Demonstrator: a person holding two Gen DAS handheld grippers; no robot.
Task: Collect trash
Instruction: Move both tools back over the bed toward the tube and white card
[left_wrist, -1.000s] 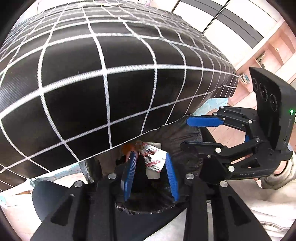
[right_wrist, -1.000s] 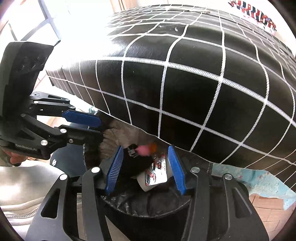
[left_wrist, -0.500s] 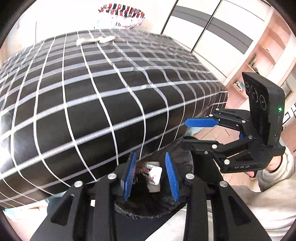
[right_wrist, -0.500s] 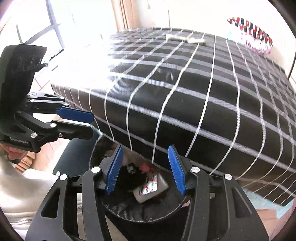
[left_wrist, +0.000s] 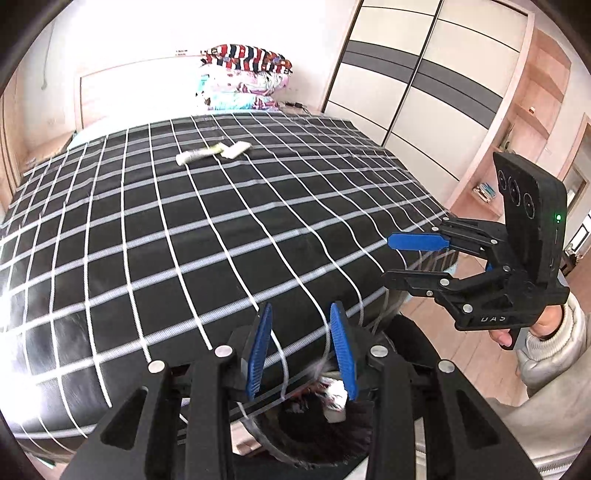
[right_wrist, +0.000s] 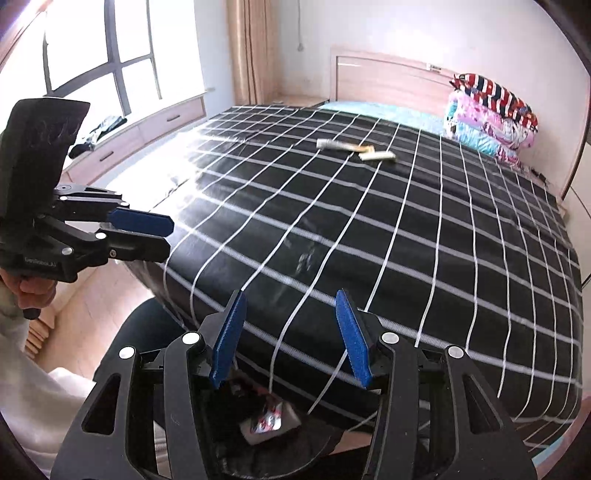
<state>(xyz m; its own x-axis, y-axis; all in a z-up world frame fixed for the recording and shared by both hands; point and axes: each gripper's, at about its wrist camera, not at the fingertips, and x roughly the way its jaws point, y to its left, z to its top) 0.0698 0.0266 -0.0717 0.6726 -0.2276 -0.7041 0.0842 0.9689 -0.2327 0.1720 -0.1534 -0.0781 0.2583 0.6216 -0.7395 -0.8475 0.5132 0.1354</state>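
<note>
Left wrist view: from foot of bed (left_wrist: 207, 236), low, near its edge, facing up along it toward pillow stack (left_wrist: 245, 79) and wardrobe (left_wrist: 436, 85); own left hand-held gripper (left_wrist: 301, 350) at bottom, right hand-held gripper (left_wrist: 410, 258) at right.

Right wrist view: same bed foot, facing headboard (right_wrist: 391, 77) and window (right_wrist: 92, 48); left hand-held gripper (right_wrist: 147, 236) at left.

Shared: checkered bed top, two pale items (right_wrist: 354, 149) far up it, pillows, bin (right_wrist: 258, 439) below fingers.
</note>
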